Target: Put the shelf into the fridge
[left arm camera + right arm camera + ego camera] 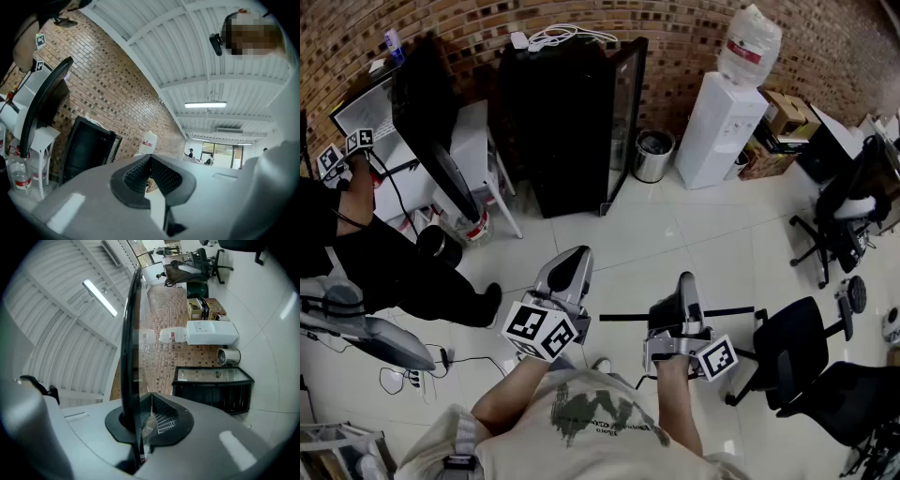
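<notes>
The black fridge [567, 122] stands against the brick wall with its glass door [626, 112] swung open to the right. My right gripper [686, 279] is shut on the shelf [727, 310], a thin glass pane with a dark rim that shows as a dark line across the floor. In the right gripper view the shelf [131, 333] runs edge-on from between the pads, with the fridge [213, 387] beyond. My left gripper [572, 258] is held beside it, shut with nothing between its pads [140, 173]. The fridge [86, 145] lies ahead of it, a few steps away.
A white water dispenser [719, 127] and a metal bin [653, 155] stand right of the fridge. Black office chairs [792, 347] sit at the right. A person in black [356, 253] is at the left by a white stand [473, 141] and a dark monitor [431, 112].
</notes>
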